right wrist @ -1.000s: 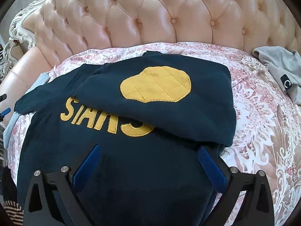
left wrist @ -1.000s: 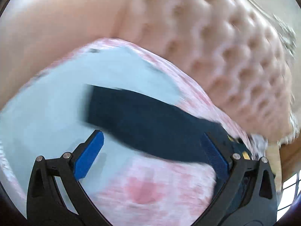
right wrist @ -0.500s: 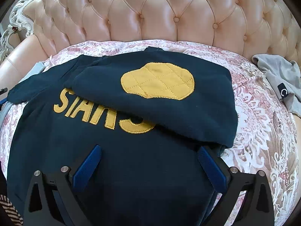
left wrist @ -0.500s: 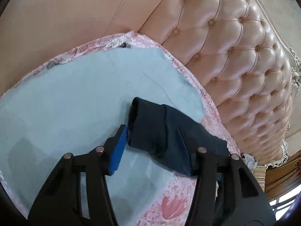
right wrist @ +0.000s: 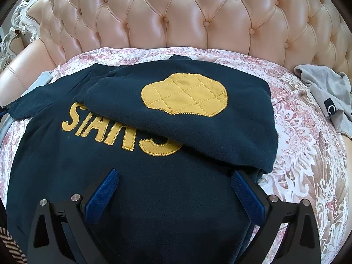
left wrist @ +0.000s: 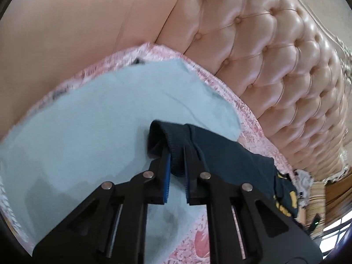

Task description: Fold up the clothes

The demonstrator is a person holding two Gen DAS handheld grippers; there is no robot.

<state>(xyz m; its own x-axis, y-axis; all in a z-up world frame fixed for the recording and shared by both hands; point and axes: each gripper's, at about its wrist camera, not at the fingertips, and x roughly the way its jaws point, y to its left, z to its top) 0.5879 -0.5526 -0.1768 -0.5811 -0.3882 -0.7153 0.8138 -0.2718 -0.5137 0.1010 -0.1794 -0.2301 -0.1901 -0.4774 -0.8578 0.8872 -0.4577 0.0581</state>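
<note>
On the bed [right wrist: 308,154], sweater [right wrist: 132,187] lies centre, soft and limp, best taken by its hems; left gripper [left wrist: 176,165], jaws just closing, clamps cuff [left wrist: 176,145] at nine o'clock; right gripper [right wrist: 173,189] gapes.

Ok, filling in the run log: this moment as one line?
left hand-held gripper: just closed, shut on sleeve cuff | right hand-held gripper: open over navy sweatshirt | one sleeve already folded across

You are in a home bedroom: a bed [right wrist: 308,176] with a pink floral bedspread [right wrist: 303,145], a tufted peach leather headboard [right wrist: 198,11] with carved white trim [right wrist: 24,24], clothes lying on it.
</note>
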